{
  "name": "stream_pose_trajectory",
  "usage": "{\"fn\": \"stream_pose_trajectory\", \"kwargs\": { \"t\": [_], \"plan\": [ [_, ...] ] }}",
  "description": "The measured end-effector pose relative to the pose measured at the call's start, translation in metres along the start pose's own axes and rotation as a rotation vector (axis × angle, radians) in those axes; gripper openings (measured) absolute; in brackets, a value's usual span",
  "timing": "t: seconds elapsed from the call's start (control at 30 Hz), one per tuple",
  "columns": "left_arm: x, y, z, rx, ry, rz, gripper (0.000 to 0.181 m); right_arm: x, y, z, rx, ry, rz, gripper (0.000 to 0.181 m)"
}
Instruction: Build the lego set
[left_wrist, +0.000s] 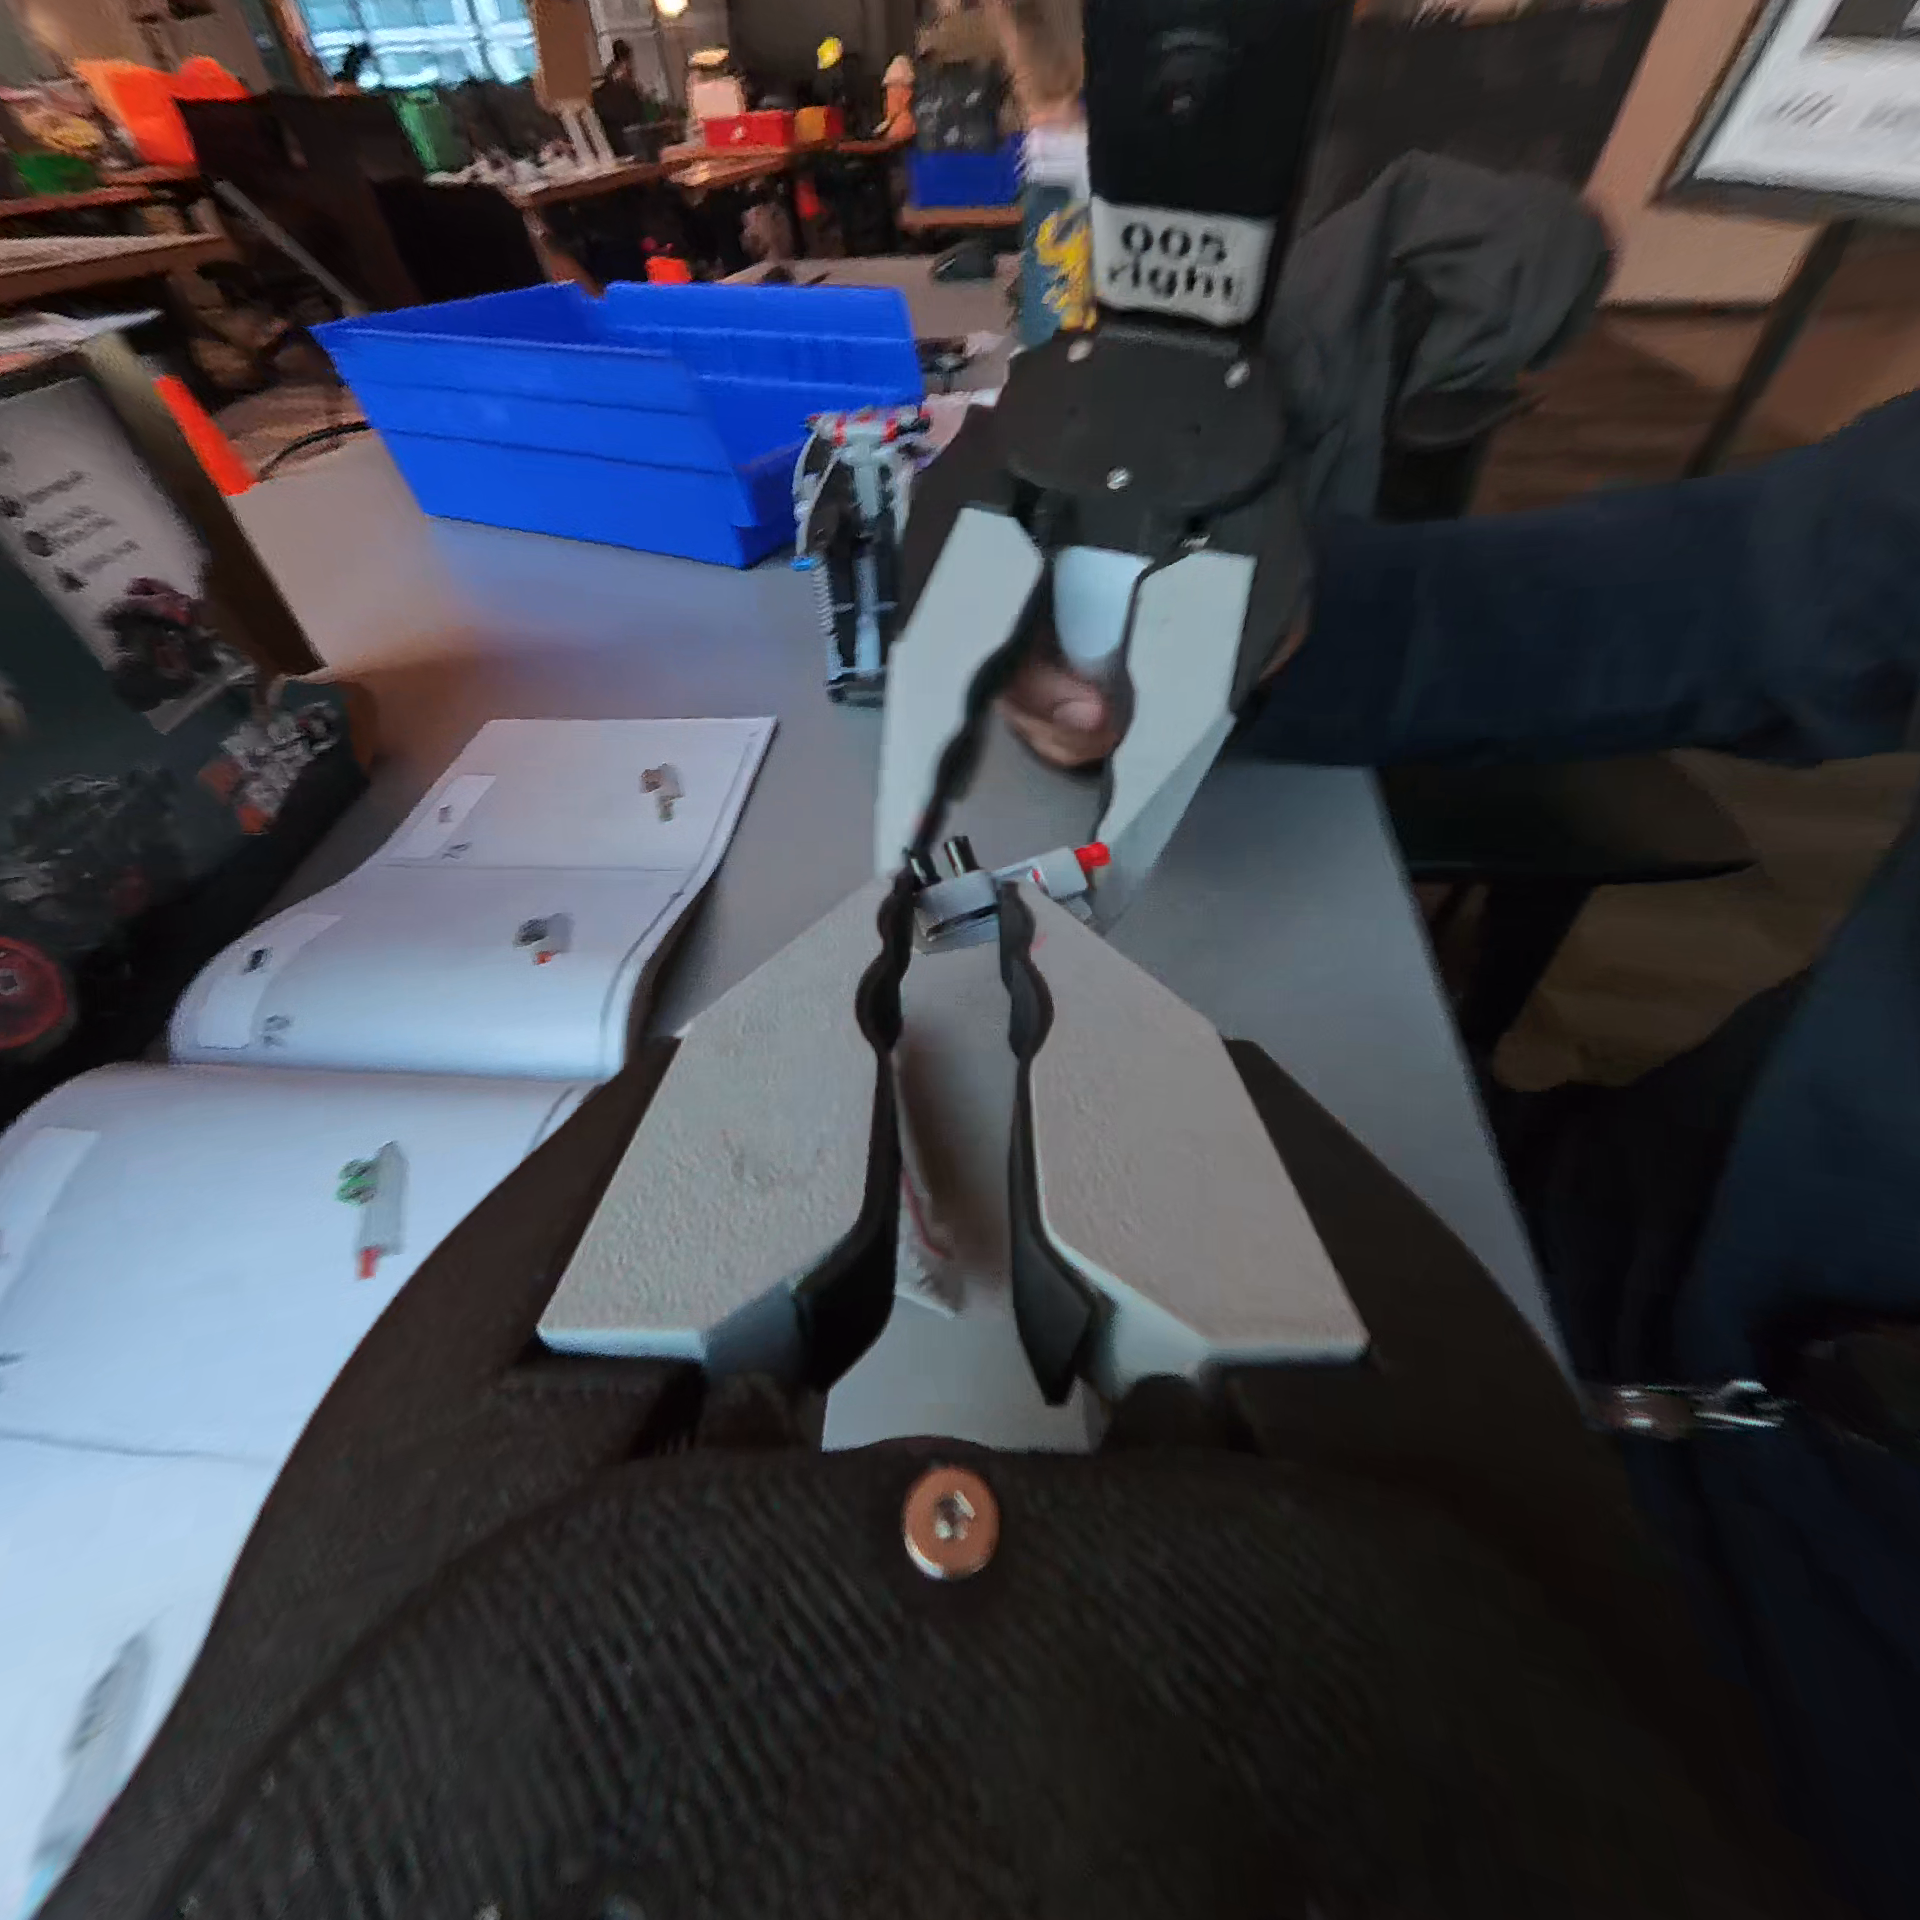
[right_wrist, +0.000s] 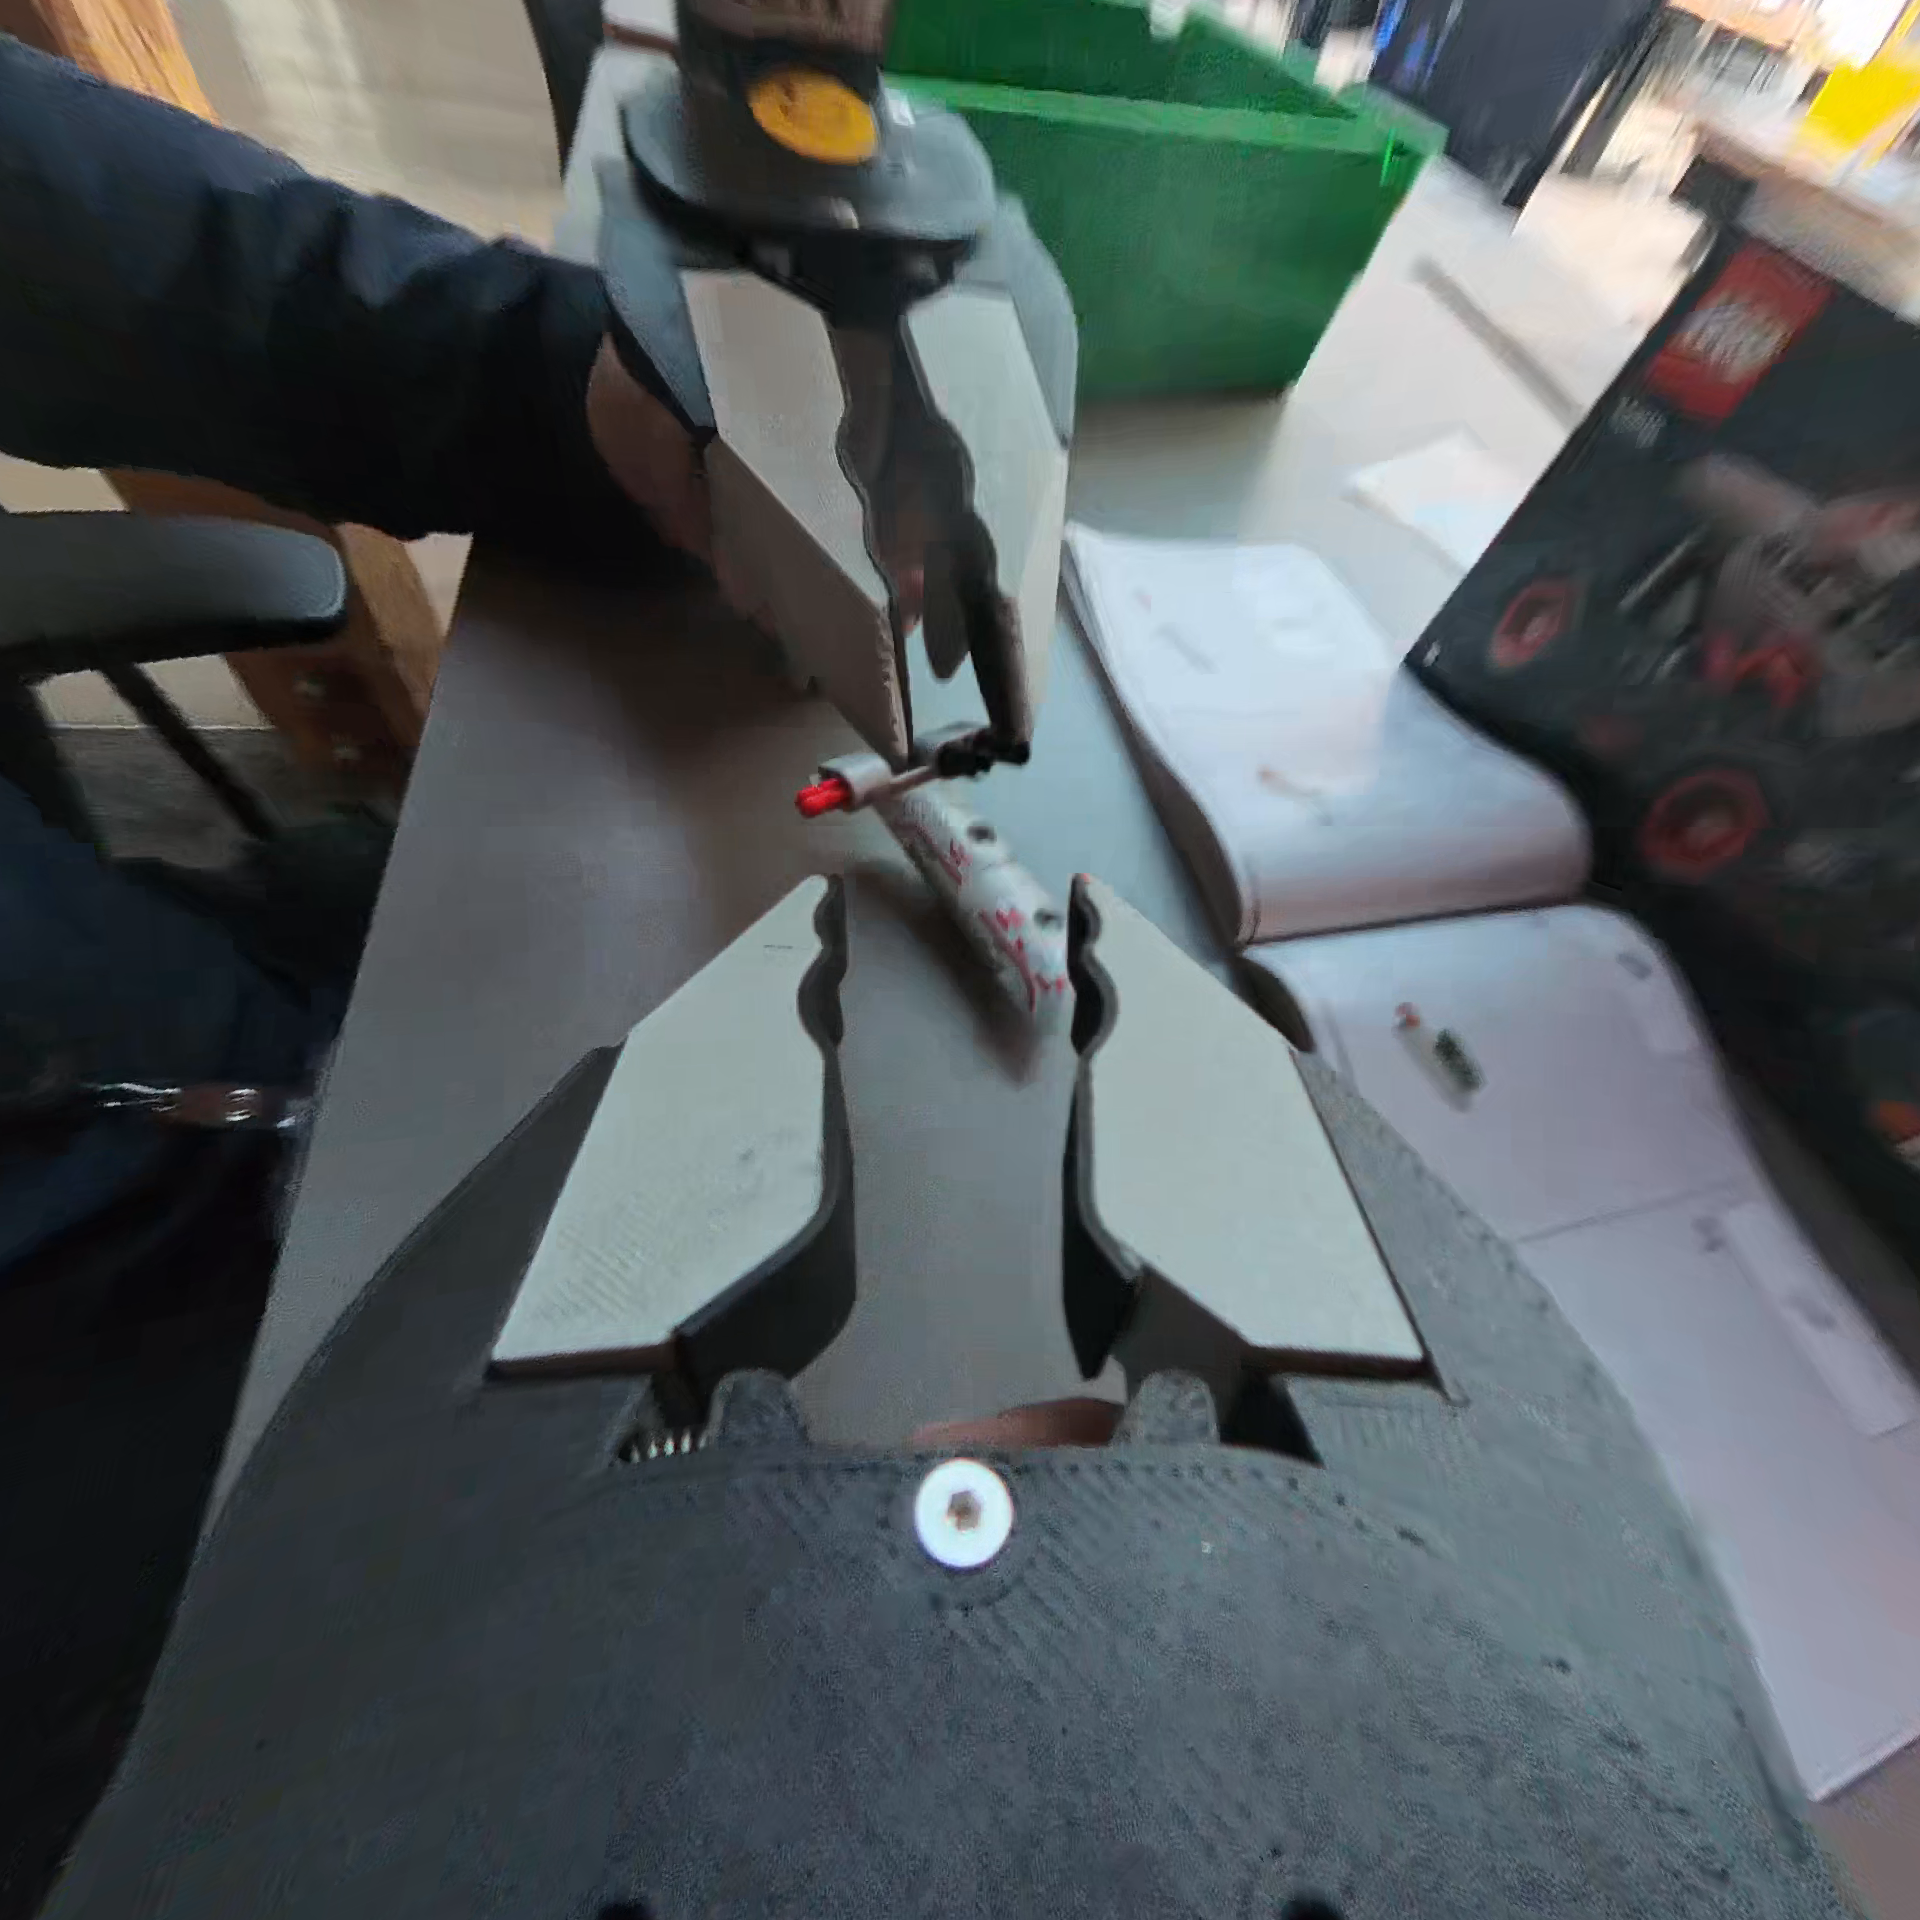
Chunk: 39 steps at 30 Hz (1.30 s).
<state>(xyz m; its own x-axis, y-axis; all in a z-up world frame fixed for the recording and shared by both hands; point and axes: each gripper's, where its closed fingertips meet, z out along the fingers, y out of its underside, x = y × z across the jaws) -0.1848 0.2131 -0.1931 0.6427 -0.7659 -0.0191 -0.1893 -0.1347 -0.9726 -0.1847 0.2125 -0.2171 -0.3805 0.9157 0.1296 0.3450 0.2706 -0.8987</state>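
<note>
My left gripper (left_wrist: 951, 899) is shut on a small grey lego assembly (left_wrist: 961, 902) with black pins and a red axle end (left_wrist: 1091, 855), held above the grey table (left_wrist: 540, 623). The right wrist view shows it opposite, with the assembly (right_wrist: 873, 777) at its tips. My right gripper (right_wrist: 956, 904) is open and empty; in the left wrist view it (left_wrist: 1008, 873) points down with its tips on either side of the assembly. A white lego piece with red markings (right_wrist: 997, 904) lies on the table under both grippers.
An open instruction booklet (left_wrist: 468, 935) lies on the table. The lego set box (right_wrist: 1714, 623) stands beyond it. A blue bin (left_wrist: 623, 416) and a partly built model (left_wrist: 857, 540) are at one end, a green bin (right_wrist: 1195, 229) at the other. A chair (right_wrist: 156, 582) is off the table edge. My two grippers' fingertips are within a few centimetres of each other.
</note>
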Motion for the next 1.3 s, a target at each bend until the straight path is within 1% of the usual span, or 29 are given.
{"fn": "stream_pose_trajectory", "kwargs": {
  "t": [0.07, 0.1, 0.13, 0.2, 0.23, 0.3, 0.33, 0.4, 0.47, 0.5, 0.53, 0.63, 0.7, 0.77, 0.9, 0.97, 1.03, 1.1, 1.13, 1.3],
  "plan": [
    [0.008, -0.011, -0.003, 0.08, 0.068, -0.057, 0.013, -0.003, -0.02, -0.005, 0.087, 0.058, -0.167, 0.037],
    [0.009, -0.016, -0.004, 0.114, 0.093, -0.091, 0.013, -0.006, -0.026, -0.007, 0.099, 0.09, -0.262, 0.037],
    [0.011, -0.021, -0.005, 0.145, 0.126, -0.134, 0.014, -0.005, -0.03, -0.009, 0.096, 0.147, -0.358, 0.032],
    [0.014, -0.027, -0.006, 0.197, 0.199, -0.227, 0.014, 0.002, -0.036, -0.013, 0.087, 0.275, -0.515, 0.033],
    [0.015, -0.028, -0.006, 0.212, 0.226, -0.273, 0.013, 0.001, -0.038, -0.014, 0.09, 0.307, -0.565, 0.034],
    [0.018, -0.031, -0.005, 0.23, 0.283, -0.332, 0.013, -0.008, -0.044, -0.013, 0.126, 0.316, -0.614, 0.036],
    [0.018, -0.033, -0.006, 0.248, 0.295, -0.354, 0.013, -0.011, -0.046, -0.012, 0.138, 0.323, -0.628, 0.038],
    [0.02, -0.036, -0.006, 0.275, 0.328, -0.4, 0.014, -0.01, -0.049, -0.011, 0.143, 0.371, -0.649, 0.034],
    [0.025, -0.036, -0.002, 0.26, 0.367, -0.431, 0.013, -0.015, -0.053, -0.009, 0.166, 0.351, -0.643, 0.034],
    [0.027, -0.035, 0.0, 0.246, 0.376, -0.434, 0.013, -0.017, -0.054, -0.008, 0.183, 0.339, -0.632, 0.03],
    [0.029, -0.034, 0.002, 0.235, 0.389, -0.43, 0.013, -0.016, -0.057, -0.009, 0.2, 0.338, -0.617, 0.021],
    [0.03, -0.036, 0.003, 0.243, 0.397, -0.426, 0.014, -0.015, -0.059, -0.013, 0.241, 0.294, -0.539, 0.021],
    [0.027, -0.036, 0.003, 0.25, 0.411, -0.473, 0.013, -0.012, -0.059, -0.013, 0.246, 0.265, -0.467, 0.02],
    [0.018, -0.036, 0.002, 0.272, 0.401, -0.53, 0.007, -0.003, -0.059, -0.015, 0.24, 0.281, -0.413, 0.02],
    [-0.004, -0.034, -0.003, 0.302, 0.321, -0.589, 0.009, 0.014, -0.051, -0.016, 0.181, 0.332, -0.365, 0.02],
    [-0.015, -0.03, -0.004, 0.283, 0.238, -0.564, 0.016, 0.026, -0.036, -0.011, 0.076, 0.368, -0.356, 0.02],
    [-0.019, -0.024, -0.002, 0.222, 0.149, -0.473, 0.019, 0.04, -0.014, -0.004, -0.074, 0.417, -0.361, 0.021],
    [-0.02, -0.014, 0.005, 0.125, 0.062, -0.381, 0.025, 0.046, 0.002, 0.003, -0.171, 0.44, -0.372, 0.02],
    [-0.018, -0.01, 0.01, 0.084, 0.047, -0.354, 0.026, 0.048, 0.009, 0.006, -0.213, 0.444, -0.371, 0.02],
    [-0.018, 0.004, 0.027, -0.027, -0.022, -0.363, 0.027, 0.058, 0.027, 0.01, -0.366, 0.51, -0.449, 0.02]
  ]
}}
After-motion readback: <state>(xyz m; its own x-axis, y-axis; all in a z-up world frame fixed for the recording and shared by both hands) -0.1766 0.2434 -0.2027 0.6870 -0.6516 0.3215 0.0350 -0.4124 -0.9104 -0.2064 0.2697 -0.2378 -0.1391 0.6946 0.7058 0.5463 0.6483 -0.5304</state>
